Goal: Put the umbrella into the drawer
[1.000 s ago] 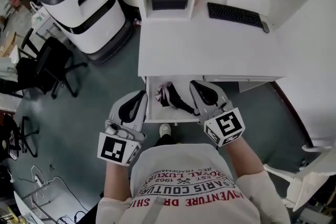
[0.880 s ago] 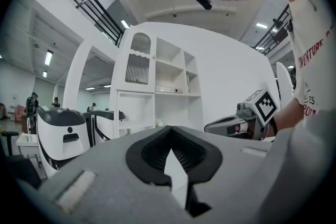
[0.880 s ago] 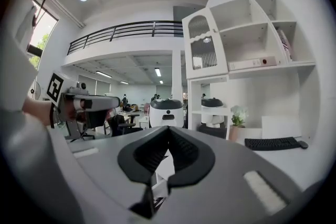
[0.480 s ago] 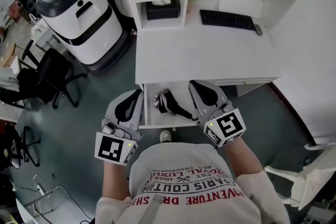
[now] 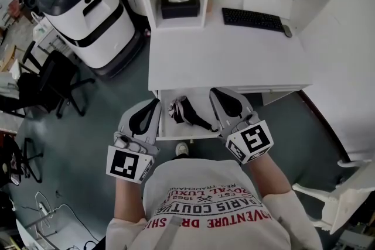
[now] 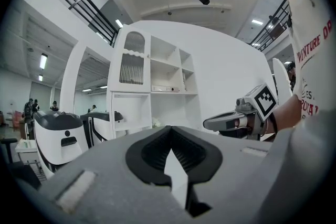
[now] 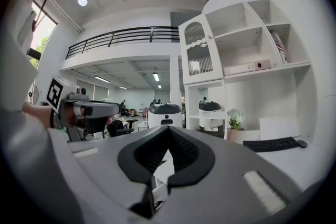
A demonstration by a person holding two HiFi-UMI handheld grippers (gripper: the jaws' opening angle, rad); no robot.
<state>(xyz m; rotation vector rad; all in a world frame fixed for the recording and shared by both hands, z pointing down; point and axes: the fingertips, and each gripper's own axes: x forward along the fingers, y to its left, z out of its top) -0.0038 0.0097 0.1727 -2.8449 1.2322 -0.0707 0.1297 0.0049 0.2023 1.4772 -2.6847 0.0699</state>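
Lying inside the open drawer (image 5: 180, 136), the umbrella (image 5: 187, 112) has the left gripper (image 5: 154, 105) at its nine o'clock and the right gripper (image 5: 215, 94) at its three, both empty with jaws pressed together, probably placed to push the drawer closed.

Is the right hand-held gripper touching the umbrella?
Apart. The right gripper view shows the right hand-held gripper shut, empty, above the desktop; the head view shows the umbrella in the drawer.

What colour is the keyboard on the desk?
The keyboard is black; the head view shows it best.
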